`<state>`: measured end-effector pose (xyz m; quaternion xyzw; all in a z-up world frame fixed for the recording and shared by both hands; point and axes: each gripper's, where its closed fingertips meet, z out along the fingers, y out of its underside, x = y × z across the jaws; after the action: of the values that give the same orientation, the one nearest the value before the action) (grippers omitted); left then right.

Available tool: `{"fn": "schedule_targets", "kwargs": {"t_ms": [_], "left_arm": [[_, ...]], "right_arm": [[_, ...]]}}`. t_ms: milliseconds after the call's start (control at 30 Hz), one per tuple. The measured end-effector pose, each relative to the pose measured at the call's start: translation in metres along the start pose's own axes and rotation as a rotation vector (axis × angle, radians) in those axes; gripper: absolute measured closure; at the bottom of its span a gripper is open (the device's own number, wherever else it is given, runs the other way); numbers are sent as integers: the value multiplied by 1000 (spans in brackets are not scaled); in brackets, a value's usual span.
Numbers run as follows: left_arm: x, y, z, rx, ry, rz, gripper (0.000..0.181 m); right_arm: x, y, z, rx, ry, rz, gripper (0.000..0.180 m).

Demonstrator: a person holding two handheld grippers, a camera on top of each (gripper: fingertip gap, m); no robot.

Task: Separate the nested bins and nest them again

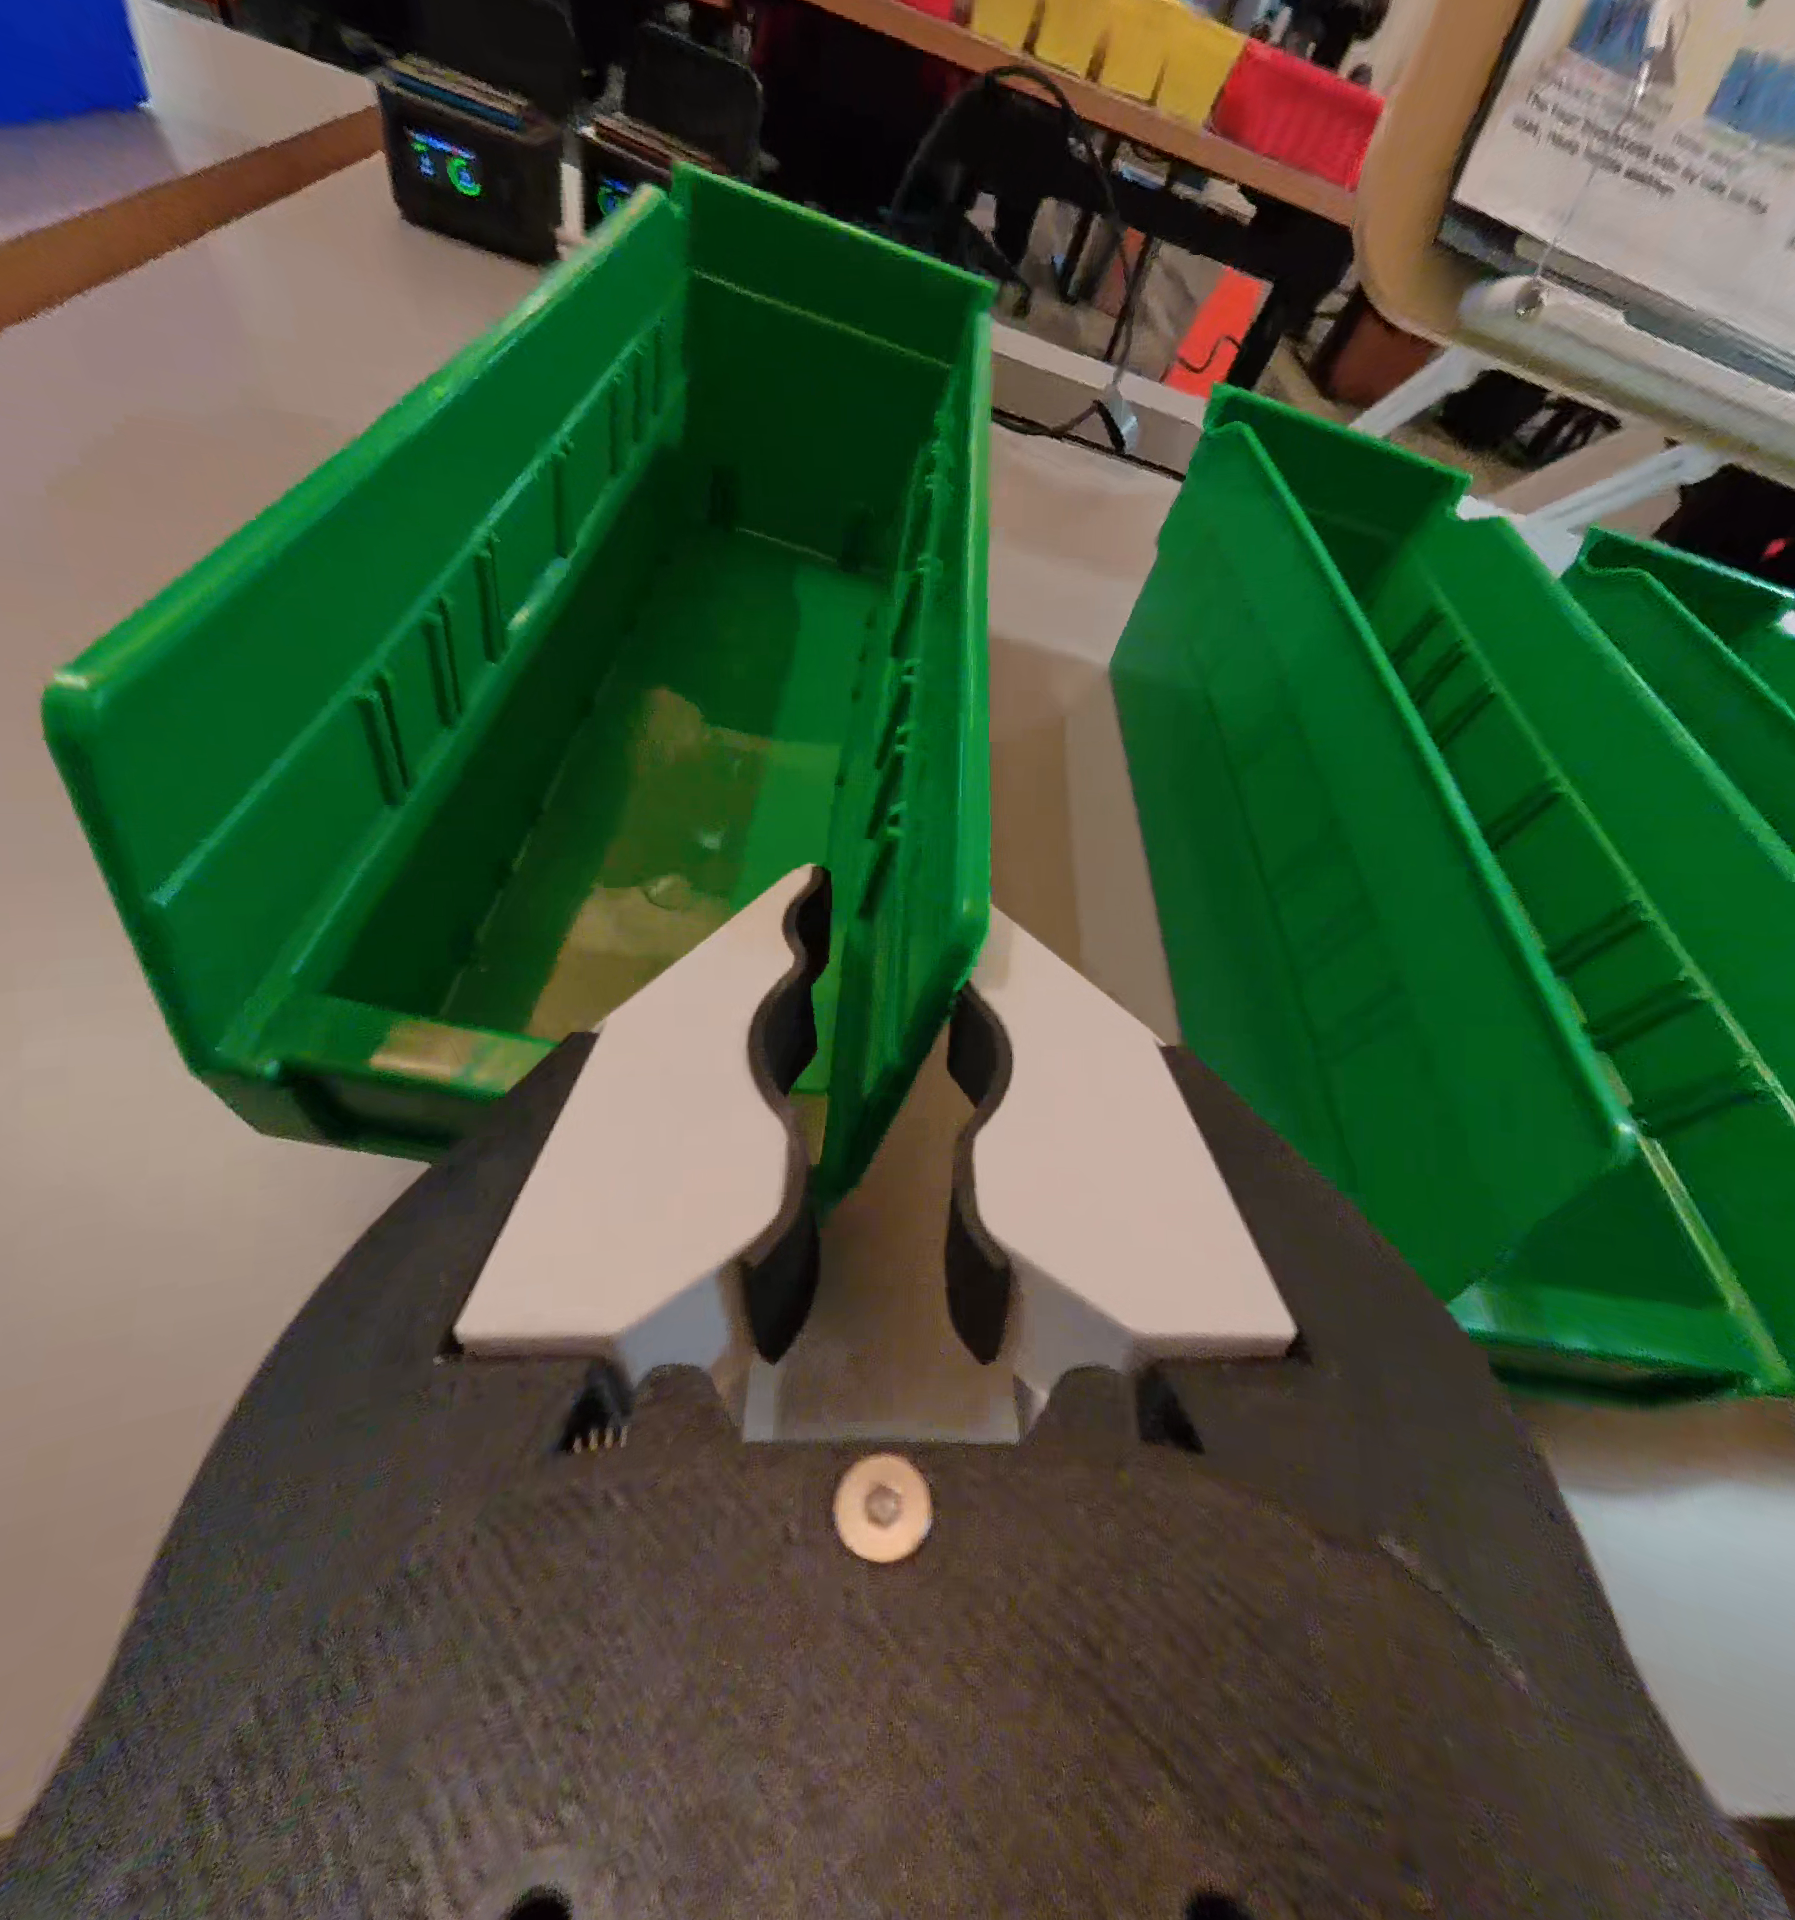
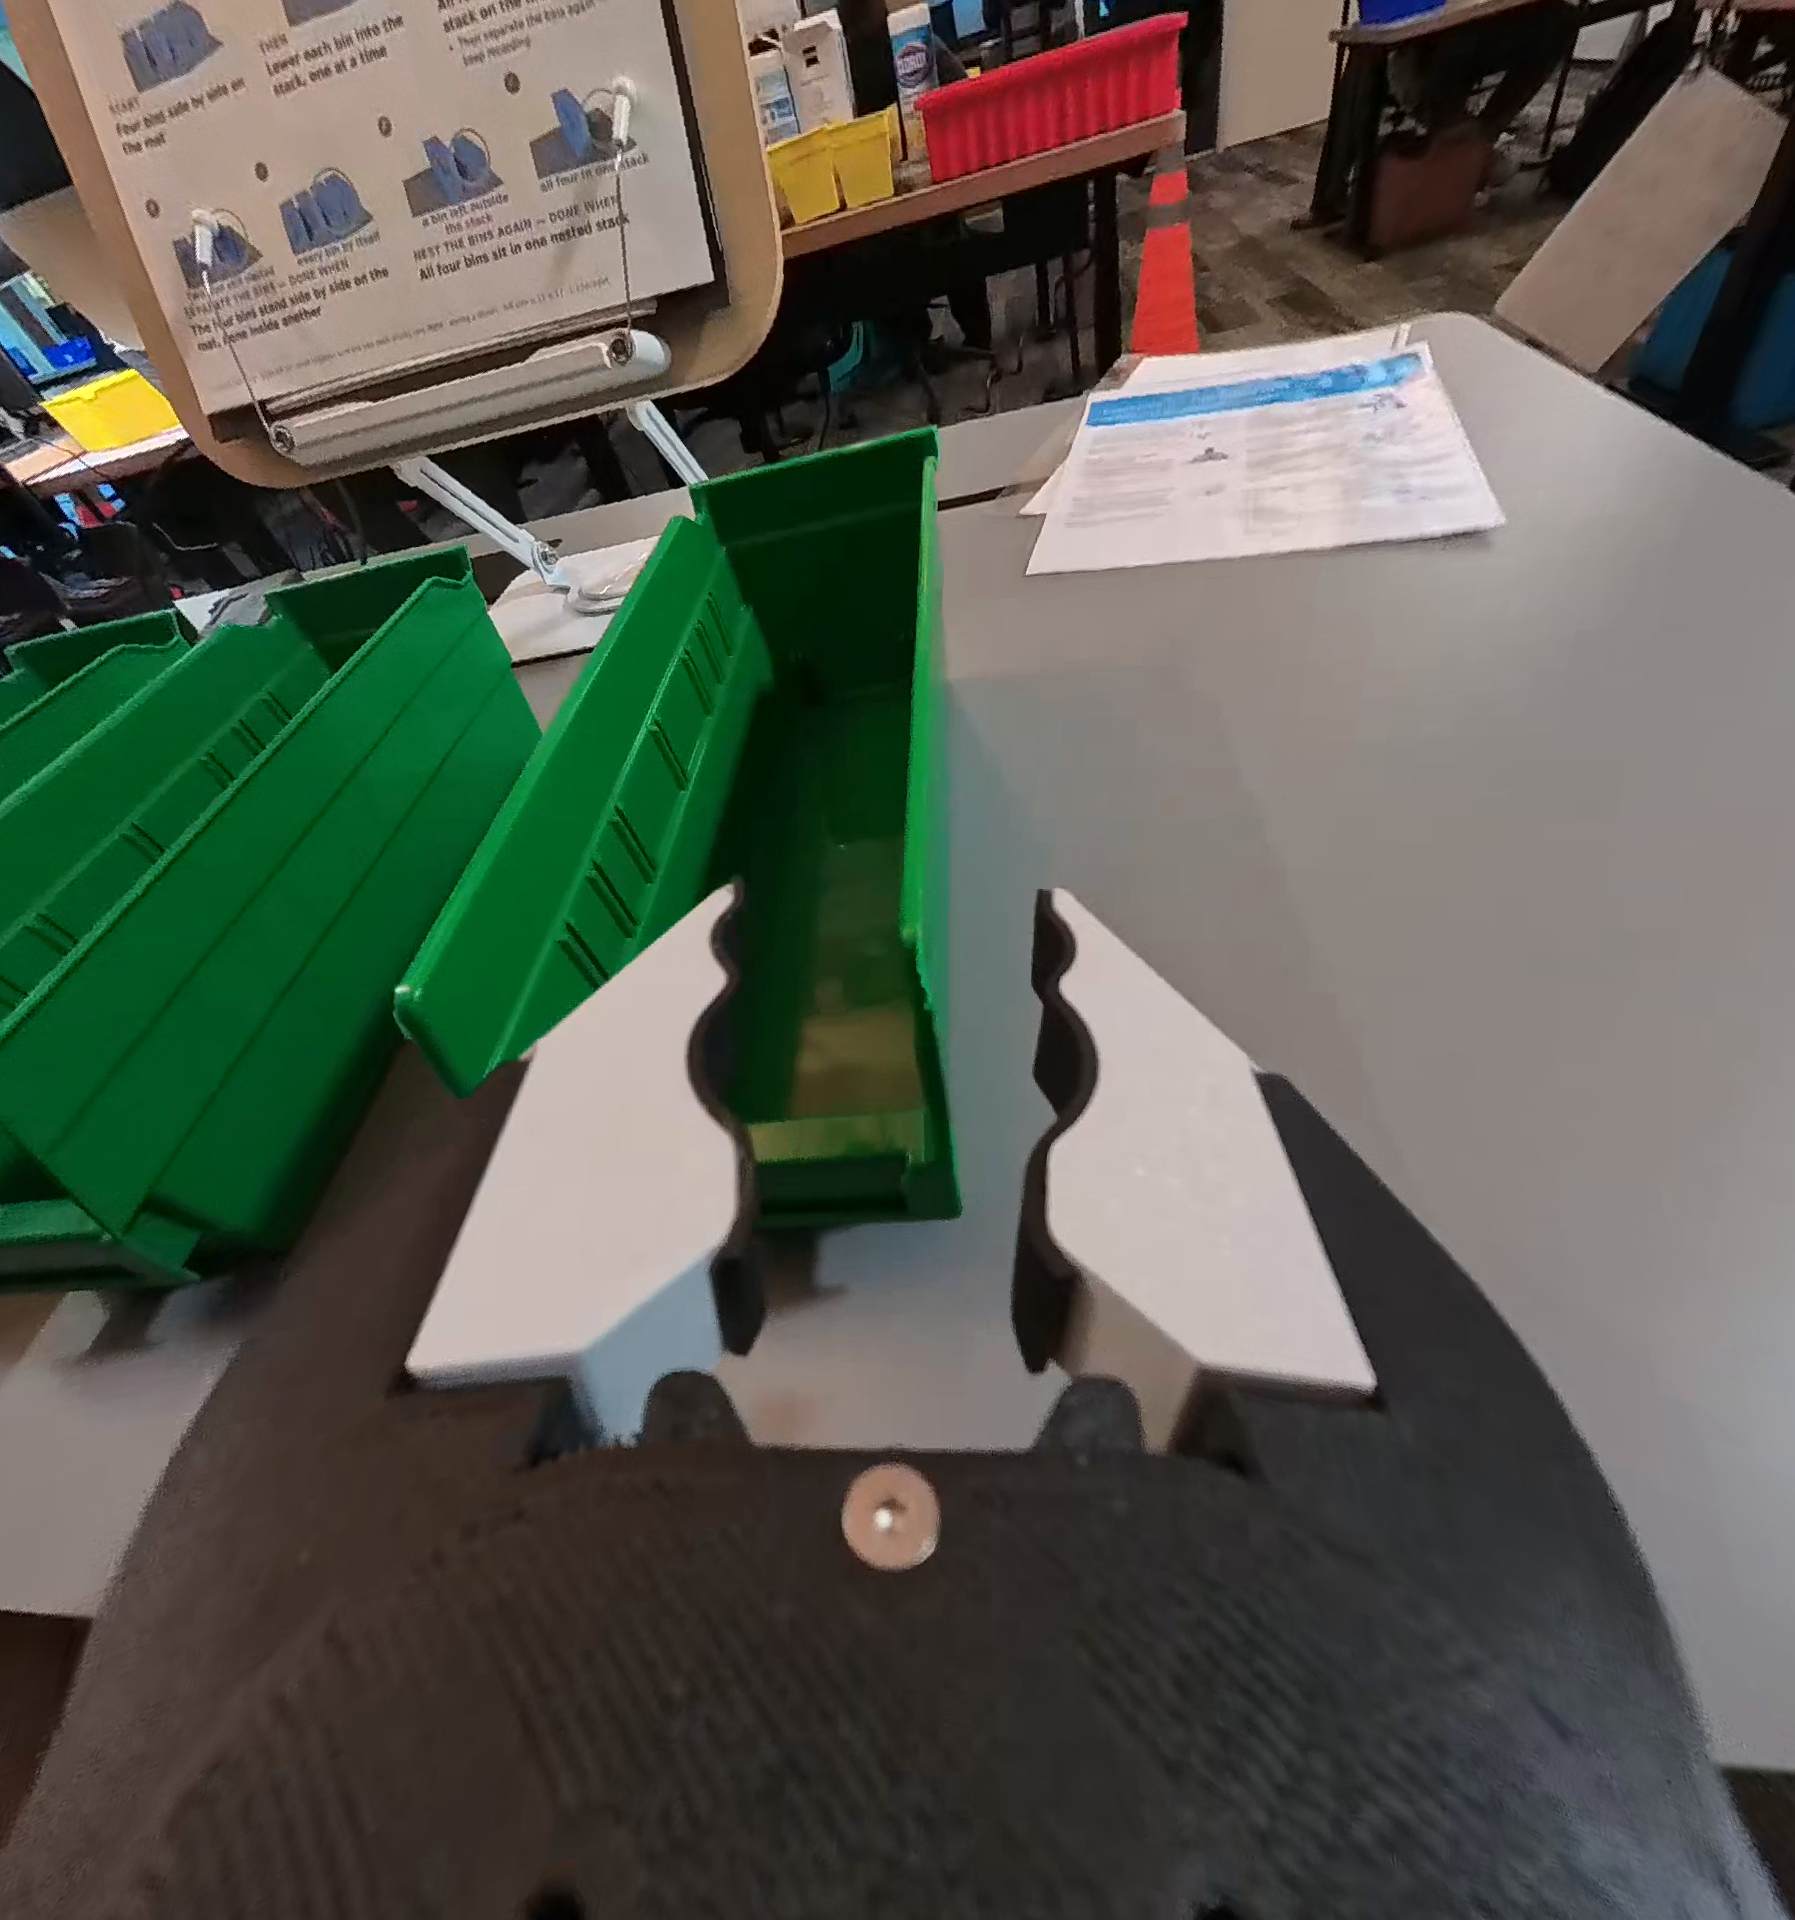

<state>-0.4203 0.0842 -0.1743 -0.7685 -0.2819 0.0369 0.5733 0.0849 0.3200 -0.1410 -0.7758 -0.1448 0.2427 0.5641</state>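
In the left wrist view my left gripper (image 1: 893, 935) is shut on the right side wall of a long green bin (image 1: 581, 665), near its front end; the bin sits tilted over the white table (image 1: 145, 436). A second green bin (image 1: 1392, 831) stands to its right, with a third (image 1: 1724, 665) behind that. In the right wrist view my right gripper (image 2: 888, 899) is open. The right wall of another green bin (image 2: 831, 810) stands between its fingers without touching either. A leaning row of green bins (image 2: 197, 831) lies to the left.
An instruction board on a white arm stand (image 2: 405, 208) hangs over the table's far edge. Paper sheets (image 2: 1267, 457) lie at the far right. A black device with a lit display (image 1: 467, 171) stands at the far left. An orange cone (image 2: 1168, 260) is on the floor beyond.
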Motion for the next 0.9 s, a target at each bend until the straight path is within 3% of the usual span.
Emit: {"fn": "schedule_targets", "kwargs": {"t_ms": [33, 233, 333, 467, 567, 900], "left_arm": [[4, 3, 2, -7, 8, 5, 163], [7, 11, 3, -50, 46, 60, 170], [-12, 3, -1, -25, -33, 54, 181], [-35, -3, -7, -2, -73, -41, 181], [-46, -7, -14, 17, -153, 50, 181], [-50, 1, -17, -2, -171, 88, 181]], "right_arm": [[1, -1, 1, 3, 2, -13, 126], [2, -2, 4, 0, 6, -6, 127], [1, 0, 6, -10, -3, 2, 127], [4, 5, 5, -27, 6, 4, 128], [7, 3, 0, -11, 5, 36, 129], [10, 4, -2, -10, -18, 107, 128]]}}
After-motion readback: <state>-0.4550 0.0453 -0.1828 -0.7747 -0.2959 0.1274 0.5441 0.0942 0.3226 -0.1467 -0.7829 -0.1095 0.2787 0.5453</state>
